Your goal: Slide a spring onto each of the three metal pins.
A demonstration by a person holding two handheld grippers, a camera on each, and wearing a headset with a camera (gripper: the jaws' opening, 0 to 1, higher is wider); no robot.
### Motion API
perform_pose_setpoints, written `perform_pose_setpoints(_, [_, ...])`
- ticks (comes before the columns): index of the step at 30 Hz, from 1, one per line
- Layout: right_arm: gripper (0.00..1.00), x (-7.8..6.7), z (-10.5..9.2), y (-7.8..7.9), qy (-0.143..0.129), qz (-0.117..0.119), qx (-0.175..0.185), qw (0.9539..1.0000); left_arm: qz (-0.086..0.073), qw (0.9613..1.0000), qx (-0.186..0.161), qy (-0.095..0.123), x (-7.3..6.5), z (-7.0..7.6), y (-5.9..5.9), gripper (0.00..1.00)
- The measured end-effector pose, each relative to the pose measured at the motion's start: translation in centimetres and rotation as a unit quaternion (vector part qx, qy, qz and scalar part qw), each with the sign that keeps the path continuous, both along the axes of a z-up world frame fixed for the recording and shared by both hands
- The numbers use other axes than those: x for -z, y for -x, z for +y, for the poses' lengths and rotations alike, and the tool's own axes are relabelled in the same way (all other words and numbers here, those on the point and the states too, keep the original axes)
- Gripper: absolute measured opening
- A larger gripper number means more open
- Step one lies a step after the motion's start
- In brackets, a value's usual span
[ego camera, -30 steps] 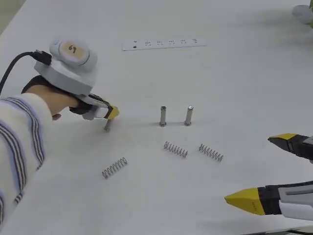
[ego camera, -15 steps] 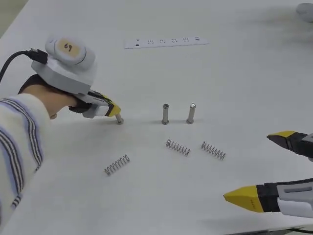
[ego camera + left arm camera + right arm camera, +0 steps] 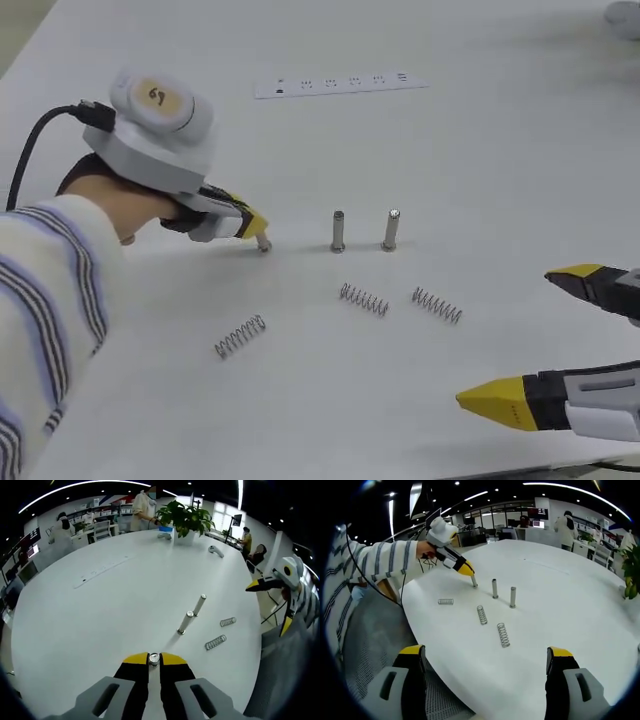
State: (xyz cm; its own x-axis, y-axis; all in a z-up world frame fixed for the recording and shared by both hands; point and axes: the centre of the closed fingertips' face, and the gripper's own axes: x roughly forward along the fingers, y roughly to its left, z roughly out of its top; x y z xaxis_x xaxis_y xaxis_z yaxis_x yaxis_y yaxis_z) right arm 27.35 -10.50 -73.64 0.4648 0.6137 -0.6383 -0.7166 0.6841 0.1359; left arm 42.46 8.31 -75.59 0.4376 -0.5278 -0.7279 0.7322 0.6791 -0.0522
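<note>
Since a second ago the pin [image 3: 264,243] in the left tool [image 3: 255,229] has travelled rightward across the bench [image 3: 480,150], closing much of the gap to the two pins [image 3: 338,230] that already stand side by side; they and the springs have stayed put. This pin is upright, long axis vertical, head up between the jaws and foot at or just off the bench; I cannot tell which. It now stands near the other two and roughly in line with them, to their left in the head view. The left tool is clamped on its top, as the left gripper view shows, with the jaws closed around the pin's head. All three pins are bare. The springs lie flat on the bench, on the person's side of the row of pins, with their long axes along the surface. The left spring [image 3: 239,337] slants up to the right in the head view, below the held pin. The middle spring [image 3: 361,300] and right spring [image 3: 437,306] slant down to the right, just before the standing pair. The right tool [image 3: 525,341] hovers over the near right edge, jaws wide apart and empty, and it is the nearer to those two springs. The left spring lies closer to the left tool, which is occupied. As I judge it, everything turns on the crossed axes: springs lying down, pins standing. A picked spring must therefore be tipped upright and lowered over a pin's head from above.
</note>
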Motion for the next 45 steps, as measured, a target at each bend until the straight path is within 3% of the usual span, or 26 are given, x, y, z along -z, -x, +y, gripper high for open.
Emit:
perform_pose_setpoints(13, [0.99,0.3,0.0,0.3,0.005,0.004,-0.004,1.0,0.002,1.0,0.008,-0.001,0.3,-1.4,0.4,0.0])
perform_pose_setpoints(17, [0.99,0.2,0.0,0.2,0.0,0.003,-0.001,1.0,-0.004,1.0,0.008,-0.001,0.3,-1.6,0.3,0.0])
perform_pose_setpoints(20, [0.99,0.2,0.0,0.2,0.002,0.003,-0.003,1.0,-0.015,0.9998,0.012,-0.004,0.2,-1.7,0.1,0.0])
perform_pose_setpoints(45, [0.99,0.3,0.2,0.4,-0.001,0.01,-0.002,0.9999,-0.016,0.9997,0.02,-0.005,0.3,-2.0,0.3,0.0])
